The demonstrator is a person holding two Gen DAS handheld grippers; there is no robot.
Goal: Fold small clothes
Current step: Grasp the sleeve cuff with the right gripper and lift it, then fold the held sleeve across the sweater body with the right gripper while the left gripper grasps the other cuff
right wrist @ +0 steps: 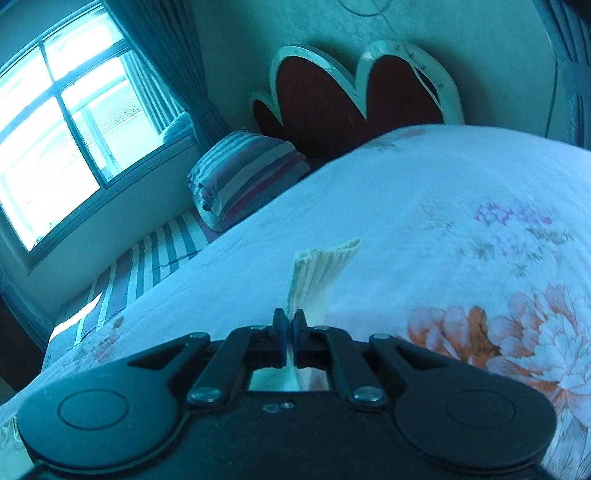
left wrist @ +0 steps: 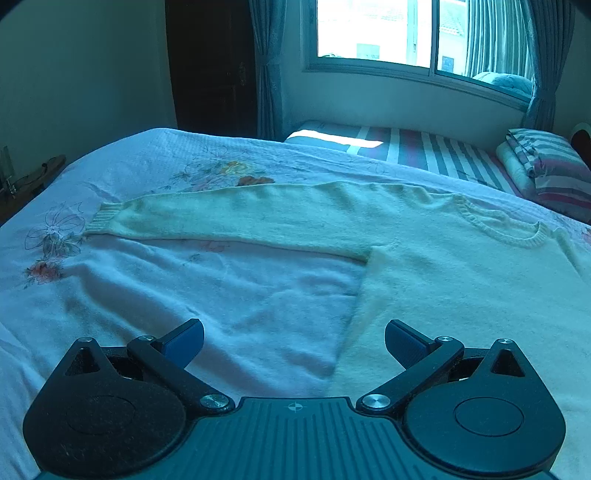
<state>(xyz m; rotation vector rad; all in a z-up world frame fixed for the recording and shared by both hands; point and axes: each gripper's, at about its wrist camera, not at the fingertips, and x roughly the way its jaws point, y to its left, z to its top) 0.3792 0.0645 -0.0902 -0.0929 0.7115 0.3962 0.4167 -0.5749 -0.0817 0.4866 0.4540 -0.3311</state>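
Note:
A pale cream knit sweater [left wrist: 424, 258] lies flat on the floral bedspread [left wrist: 147, 280]. One sleeve [left wrist: 221, 218] stretches out to the left, ending in a ribbed cuff [left wrist: 101, 219]; the round neckline [left wrist: 517, 232] is at the right. My left gripper [left wrist: 293, 341] hovers low over the sweater's side edge, jaws wide open with nothing between them. In the right wrist view my right gripper [right wrist: 290, 326] is shut on the sweater's other ribbed cuff [right wrist: 317, 273], which sticks up past the blue pads above the bedspread [right wrist: 443, 221].
A striped folded quilt [right wrist: 243, 177] and striped sheet [left wrist: 436, 147] lie beside the bed under the window [left wrist: 388, 33]. A red headboard [right wrist: 351, 96] stands against the wall. A dark door [left wrist: 210, 62] is at the far left.

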